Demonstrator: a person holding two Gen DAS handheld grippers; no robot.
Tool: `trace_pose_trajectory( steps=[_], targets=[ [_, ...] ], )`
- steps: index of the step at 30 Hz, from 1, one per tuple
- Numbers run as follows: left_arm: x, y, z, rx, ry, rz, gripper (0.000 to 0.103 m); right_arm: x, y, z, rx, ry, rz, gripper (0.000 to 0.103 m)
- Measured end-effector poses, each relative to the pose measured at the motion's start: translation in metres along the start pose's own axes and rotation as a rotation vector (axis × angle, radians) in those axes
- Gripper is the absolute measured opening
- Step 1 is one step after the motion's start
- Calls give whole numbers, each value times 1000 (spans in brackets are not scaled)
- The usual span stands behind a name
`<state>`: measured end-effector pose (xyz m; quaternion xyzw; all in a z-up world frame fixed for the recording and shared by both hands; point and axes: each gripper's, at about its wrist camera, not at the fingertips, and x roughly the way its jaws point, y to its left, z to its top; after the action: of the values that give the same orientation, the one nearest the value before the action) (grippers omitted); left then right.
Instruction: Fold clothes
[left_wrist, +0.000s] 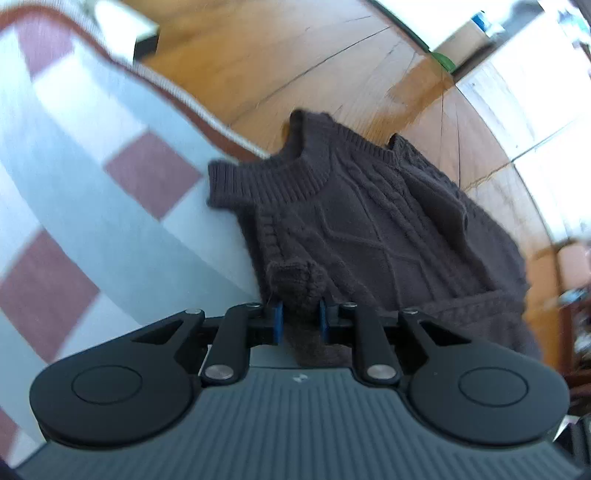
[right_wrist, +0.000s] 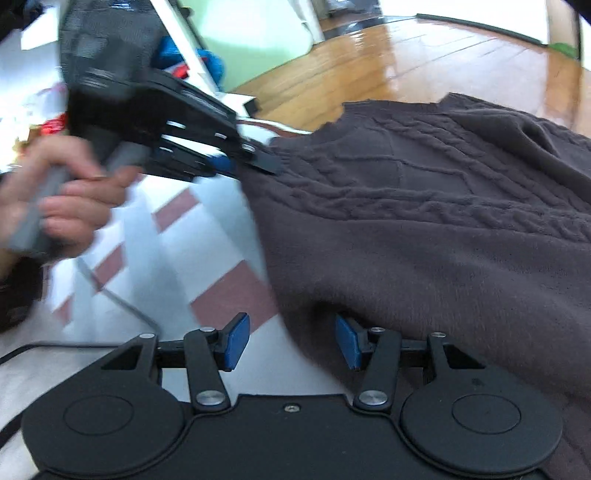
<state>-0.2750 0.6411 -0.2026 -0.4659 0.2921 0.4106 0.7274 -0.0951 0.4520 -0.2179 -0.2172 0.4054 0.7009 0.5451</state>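
Observation:
A dark brown cable-knit sweater (left_wrist: 369, 221) lies on a white cloth with red squares (left_wrist: 92, 184), its ribbed collar toward the wooden floor. My left gripper (left_wrist: 301, 317) is shut on a bunched fold of the sweater's edge, knit squeezed between the blue pads. In the right wrist view the same sweater (right_wrist: 424, 221) spreads to the right, and the left gripper (right_wrist: 255, 162), held by a hand (right_wrist: 62, 192), bites its left edge. My right gripper (right_wrist: 291, 343) stands open, its blue pads either side of the sweater's near edge, not pressing on it.
The checked cloth (right_wrist: 166, 258) has a brown border (left_wrist: 184, 103) where it meets the wooden floor (left_wrist: 295, 55). A black cable (right_wrist: 110, 295) runs across the cloth at left. Colourful clutter (right_wrist: 184, 62) and white furniture stand beyond the cloth.

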Motion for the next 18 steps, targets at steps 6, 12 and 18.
trace_pose_trajectory(
  steps=[6,12,18],
  targets=[
    [-4,-2,-3,64,0,64,15,14,6,-2,41,-71,18,19],
    [-1,17,0,40,42,107,15,12,22,-14,59,-26,9,18],
    [7,15,-1,68,81,158,16,8,5,-16,150,-6,84,23]
  ],
)
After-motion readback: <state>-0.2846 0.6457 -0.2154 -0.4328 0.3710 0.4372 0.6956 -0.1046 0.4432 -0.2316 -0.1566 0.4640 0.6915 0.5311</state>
